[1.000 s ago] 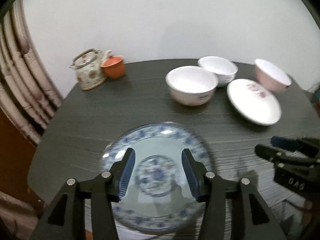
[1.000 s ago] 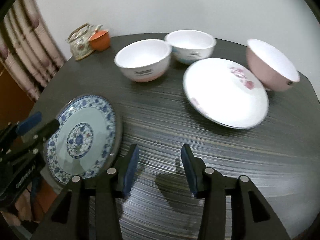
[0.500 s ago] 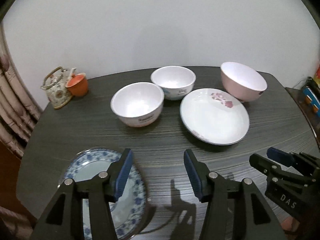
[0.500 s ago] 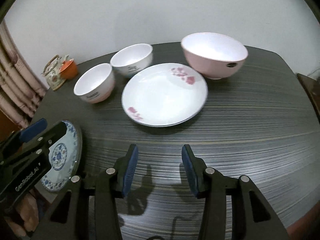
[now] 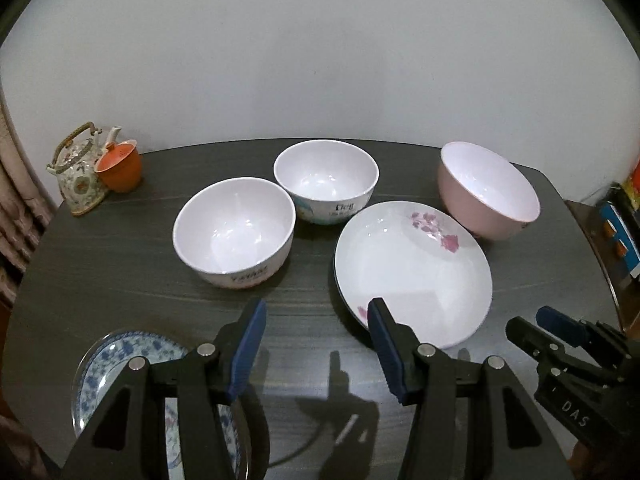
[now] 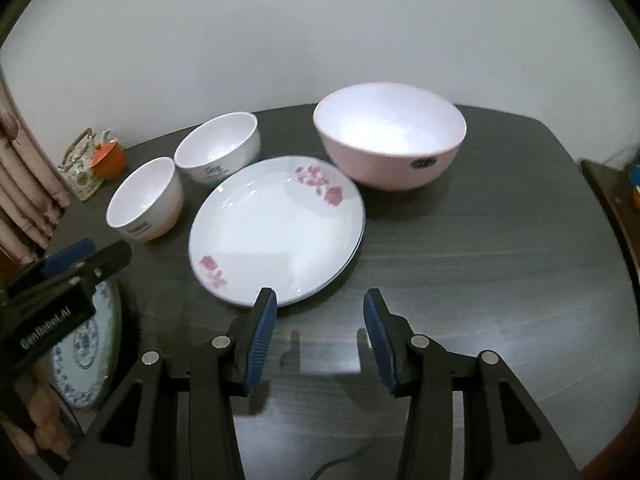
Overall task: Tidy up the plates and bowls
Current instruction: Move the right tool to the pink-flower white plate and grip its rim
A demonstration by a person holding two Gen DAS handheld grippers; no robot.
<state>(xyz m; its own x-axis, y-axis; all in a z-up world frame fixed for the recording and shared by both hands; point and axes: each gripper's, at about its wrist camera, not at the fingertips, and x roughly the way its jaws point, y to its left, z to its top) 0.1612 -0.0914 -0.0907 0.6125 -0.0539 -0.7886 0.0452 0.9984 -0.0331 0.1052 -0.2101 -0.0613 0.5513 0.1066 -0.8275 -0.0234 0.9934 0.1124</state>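
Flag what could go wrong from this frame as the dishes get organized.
1. The blue patterned plate lies at the near table edge, partly under the left tool; a nudge might push it off.
2. The white floral plate lies flat, so a rim grasp by the empty, open right tool could slip.
3. The two white bowls and the pink bowl crowd that plate; lifting it might knock them.
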